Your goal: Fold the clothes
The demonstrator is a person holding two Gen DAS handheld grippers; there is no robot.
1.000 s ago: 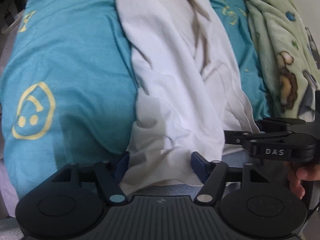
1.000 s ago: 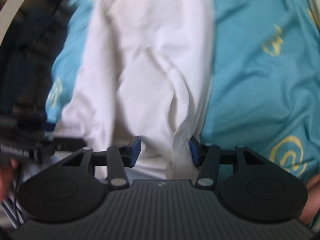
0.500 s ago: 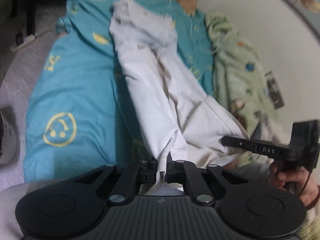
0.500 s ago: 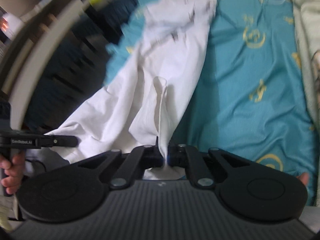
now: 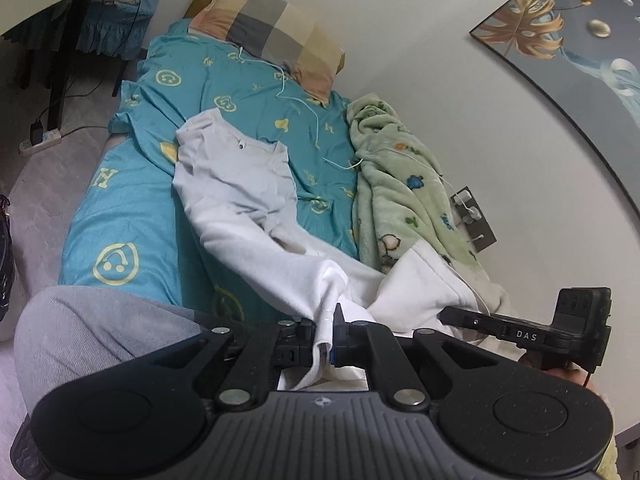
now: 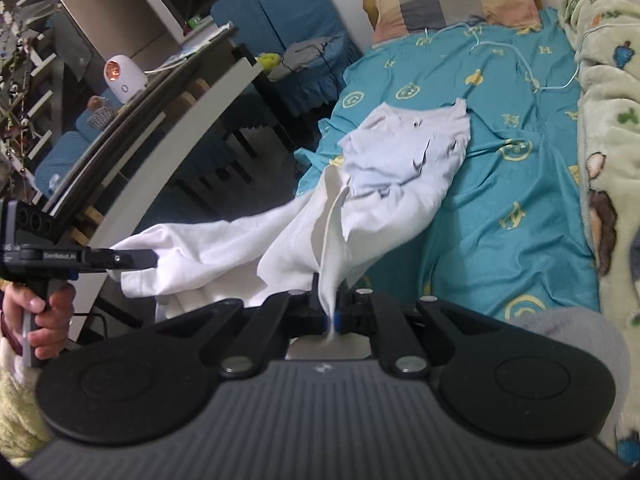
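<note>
A white T-shirt lies lengthways on the teal bed sheet, its collar end flat at the far side and its near end lifted off the bed. My left gripper is shut on the near hem, with cloth pinched between the blue pads. My right gripper is shut on another part of the same hem. In each view the other gripper shows from the side, right gripper and left gripper, both holding white cloth stretched between them.
A checked pillow lies at the head of the bed, with a green fleece blanket along the wall and a thin white cable on the sheet. A desk and blue chairs stand beside the bed. A grey-trousered knee is near.
Both grippers went from open around the shirt's near edge to shut on it. They then rose and drew back, lifting the hem off the bed, so the whole bed came into view.
</note>
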